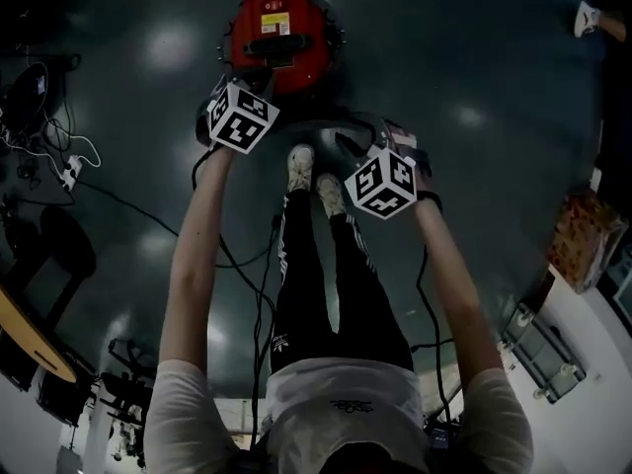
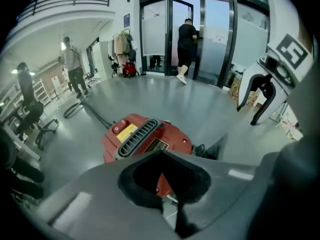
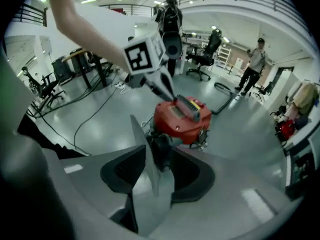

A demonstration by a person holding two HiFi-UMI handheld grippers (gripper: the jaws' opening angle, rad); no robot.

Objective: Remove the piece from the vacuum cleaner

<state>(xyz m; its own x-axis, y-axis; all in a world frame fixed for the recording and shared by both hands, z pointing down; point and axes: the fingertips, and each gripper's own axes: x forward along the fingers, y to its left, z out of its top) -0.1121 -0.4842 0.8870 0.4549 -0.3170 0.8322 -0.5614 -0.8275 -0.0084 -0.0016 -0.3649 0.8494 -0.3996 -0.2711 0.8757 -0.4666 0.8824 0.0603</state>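
The red vacuum cleaner stands on the dark floor ahead of the person's feet. My left gripper is shut with nothing in it, its tips down at the black handle on top of the vacuum. My right gripper hangs lower and to the right, shut on a flat light-grey piece. A black end of that piece points toward the vacuum's near side. Whether it still touches the vacuum is unclear.
A grey hose runs off from the vacuum across the floor. Black cables trail beside the person's legs. Office chairs and desks, several people and glass doors stand farther off. A box sits at right.
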